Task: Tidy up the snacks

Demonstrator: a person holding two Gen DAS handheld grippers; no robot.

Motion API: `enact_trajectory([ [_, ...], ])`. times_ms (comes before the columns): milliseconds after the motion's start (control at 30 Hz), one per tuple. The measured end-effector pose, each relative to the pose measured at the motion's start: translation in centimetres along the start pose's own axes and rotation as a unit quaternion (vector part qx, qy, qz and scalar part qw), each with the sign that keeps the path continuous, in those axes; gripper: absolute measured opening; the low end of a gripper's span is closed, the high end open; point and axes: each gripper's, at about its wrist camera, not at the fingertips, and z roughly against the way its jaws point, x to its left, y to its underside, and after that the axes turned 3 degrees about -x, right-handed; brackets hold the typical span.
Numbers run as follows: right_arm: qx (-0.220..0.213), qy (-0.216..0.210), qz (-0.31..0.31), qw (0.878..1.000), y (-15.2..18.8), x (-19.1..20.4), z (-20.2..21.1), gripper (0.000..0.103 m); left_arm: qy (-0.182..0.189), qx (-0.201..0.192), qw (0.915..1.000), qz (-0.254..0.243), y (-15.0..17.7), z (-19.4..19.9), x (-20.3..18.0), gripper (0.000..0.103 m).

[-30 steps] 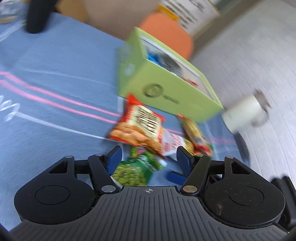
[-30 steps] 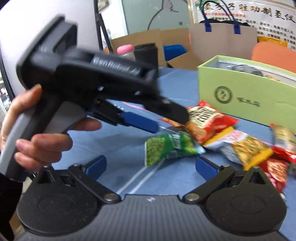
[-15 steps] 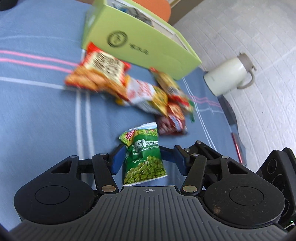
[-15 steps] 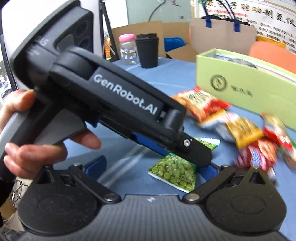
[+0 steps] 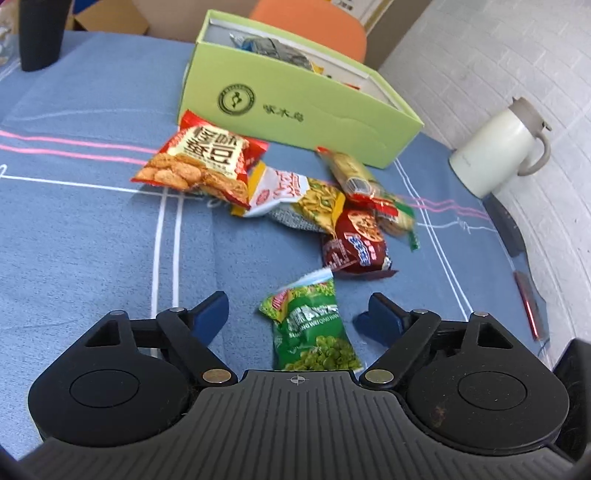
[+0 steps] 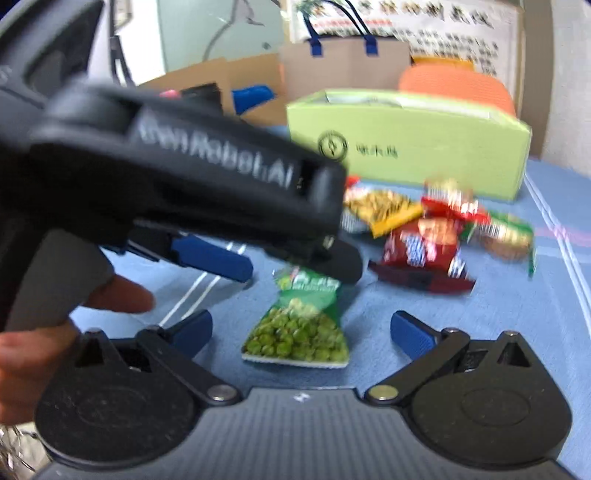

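A green pea snack packet (image 5: 314,328) lies on the blue tablecloth between the open fingers of my left gripper (image 5: 297,314), touching neither. It also shows in the right wrist view (image 6: 299,325), between the open fingers of my right gripper (image 6: 301,328). The left gripper's body (image 6: 192,184) crosses the right wrist view just above the packet. Several more snack packets lie in a pile (image 5: 295,192) in front of a light green open box (image 5: 295,103), which holds several packets.
A white jug (image 5: 498,147) stands at the right near the table edge. A black cup (image 5: 40,33) stands at the far left. An orange chair back (image 5: 314,26) and cardboard boxes (image 6: 229,85) are behind the table. A red object (image 5: 532,310) lies at the right edge.
My left gripper held the green pea packet half a second ago; now its fingers have opened wide and the packet lies loose. My right gripper has moved closer, framing the packet.
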Motion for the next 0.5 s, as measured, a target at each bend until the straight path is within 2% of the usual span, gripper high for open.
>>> enact_trajectory([
  [133, -0.017, 0.019, 0.039, 0.999, 1.2, 1.4, 0.2, 0.102, 0.004, 0.008, 1.0000, -0.004, 0.2, -0.2, -0.1, 0.067],
  [267, 0.000, 0.010, 0.038, 0.999, 0.5, 1.0, 0.5, 0.102, 0.007, 0.013, 0.9999, -0.004, 0.5, -0.2, -0.2, 0.066],
  [400, -0.035, 0.000, 0.047, 0.998, 0.2, 0.7, 2.0, 0.102, 0.020, 0.003, 0.9998, 0.000, 0.4, 0.6, 0.1, 0.066],
  [467, -0.027, -0.008, 0.044, 0.999, -0.1, 0.7, 1.4, 0.100, 0.022, 0.005, 0.9997, -0.003, 0.3, 0.6, 0.1, 0.063],
  [500, -0.021, -0.010, 0.043, 0.999, -0.2, 0.6, 1.0, 0.093, 0.023, 0.009, 0.9997, -0.005, 0.3, 0.4, 0.1, 0.061],
])
